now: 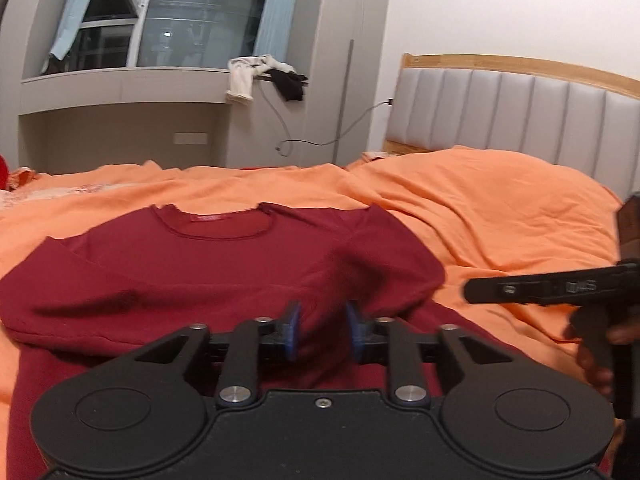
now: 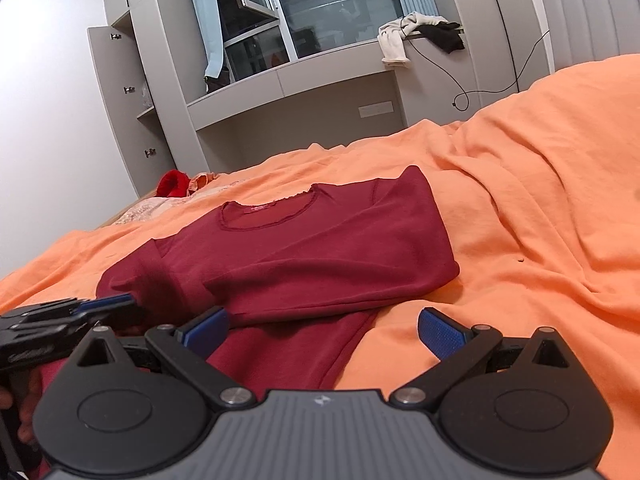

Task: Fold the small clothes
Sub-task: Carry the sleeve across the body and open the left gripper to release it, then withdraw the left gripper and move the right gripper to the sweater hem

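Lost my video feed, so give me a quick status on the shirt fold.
Left gripper open, low over red shirt, nothing between pads. Right gripper wide open, empty, at shirt's near edge. Shirt flat on orange bedcover, sleeves folded across. Nothing in the way.

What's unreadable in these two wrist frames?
- Dark red long-sleeved shirt, left wrist view: hem hidden behind the left claw body.
- Its neck label, right wrist view: too small to read.
- Right claw, left wrist view: cut off at the right edge.

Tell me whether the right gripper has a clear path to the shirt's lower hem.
Probably yes: the right gripper is open just above the dark red shirt, whose hem edge lies flat on the orange bedspread with nothing between.
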`<action>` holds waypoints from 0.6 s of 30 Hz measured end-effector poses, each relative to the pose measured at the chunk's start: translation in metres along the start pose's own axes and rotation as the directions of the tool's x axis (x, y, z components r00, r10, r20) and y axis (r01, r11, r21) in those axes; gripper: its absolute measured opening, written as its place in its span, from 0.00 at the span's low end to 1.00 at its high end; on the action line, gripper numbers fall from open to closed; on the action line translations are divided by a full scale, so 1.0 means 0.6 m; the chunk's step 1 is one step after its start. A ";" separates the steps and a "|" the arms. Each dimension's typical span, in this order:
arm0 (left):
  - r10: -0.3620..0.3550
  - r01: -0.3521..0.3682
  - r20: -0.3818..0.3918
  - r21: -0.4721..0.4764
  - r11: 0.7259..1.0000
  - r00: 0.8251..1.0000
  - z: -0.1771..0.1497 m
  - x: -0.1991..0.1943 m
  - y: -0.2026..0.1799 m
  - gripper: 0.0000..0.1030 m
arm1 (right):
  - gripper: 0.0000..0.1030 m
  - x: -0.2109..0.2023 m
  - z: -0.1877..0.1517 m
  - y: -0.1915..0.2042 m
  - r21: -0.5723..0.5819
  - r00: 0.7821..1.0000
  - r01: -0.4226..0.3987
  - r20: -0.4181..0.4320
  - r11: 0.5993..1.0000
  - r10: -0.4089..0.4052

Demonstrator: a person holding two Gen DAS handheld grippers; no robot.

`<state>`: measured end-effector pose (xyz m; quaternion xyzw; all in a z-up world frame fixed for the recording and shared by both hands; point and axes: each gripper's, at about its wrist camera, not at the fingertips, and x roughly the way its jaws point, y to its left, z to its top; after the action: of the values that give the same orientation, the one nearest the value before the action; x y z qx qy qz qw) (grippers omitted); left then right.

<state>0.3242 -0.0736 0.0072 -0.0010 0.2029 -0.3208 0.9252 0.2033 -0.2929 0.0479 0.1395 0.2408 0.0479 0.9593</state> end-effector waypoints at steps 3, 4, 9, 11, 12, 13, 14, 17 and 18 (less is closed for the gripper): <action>-0.052 0.053 -0.026 0.016 0.998 0.998 -0.006 -0.006 -0.004 0.50 | 1.00 0.006 -0.001 0.002 -0.004 1.000 0.004 -0.003 1.000 -0.004; -0.063 0.064 -0.036 0.021 0.998 0.997 -0.008 -0.009 -0.004 0.51 | 1.00 0.007 -0.001 0.003 -0.005 1.000 0.004 -0.004 1.000 -0.004; -0.106 0.107 -0.070 0.013 0.994 0.992 -0.012 -0.019 0.006 0.60 | 1.00 0.019 -0.002 0.011 -0.031 1.000 0.002 -0.012 1.000 -0.003; -0.086 0.086 -0.050 -0.003 0.996 0.995 -0.004 -0.030 0.020 0.67 | 1.00 0.023 0.000 0.016 -0.046 1.000 0.003 -0.007 0.999 -0.003; -0.062 0.061 -0.040 -0.011 0.998 0.997 0.001 -0.034 0.029 0.72 | 1.00 0.024 0.001 0.021 -0.056 1.000 0.000 -0.001 0.998 0.000; -0.018 0.017 -0.031 -0.024 1.000 0.999 0.006 -0.037 0.041 0.73 | 1.00 0.025 0.002 0.025 -0.067 1.000 -0.004 0.007 0.998 0.005; 0.032 -0.033 -0.028 -0.038 0.999 0.999 0.013 -0.040 0.054 0.74 | 1.00 0.025 0.004 0.032 -0.083 1.000 -0.008 0.023 0.997 0.009; 0.235 -0.237 -0.026 -0.075 0.969 0.972 0.031 -0.045 0.097 0.76 | 1.00 0.028 0.014 0.059 -0.166 0.997 -0.022 0.071 0.986 0.034; 0.302 -0.304 -0.029 -0.092 0.948 0.953 0.036 -0.045 0.114 0.79 | 1.00 0.030 0.016 0.068 -0.197 0.995 -0.028 0.084 0.980 0.045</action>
<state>0.3534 -0.0060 0.0280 -0.0115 0.2227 -0.1649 0.9608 0.2228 -0.2535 0.0596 0.0510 0.1898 0.0825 0.9770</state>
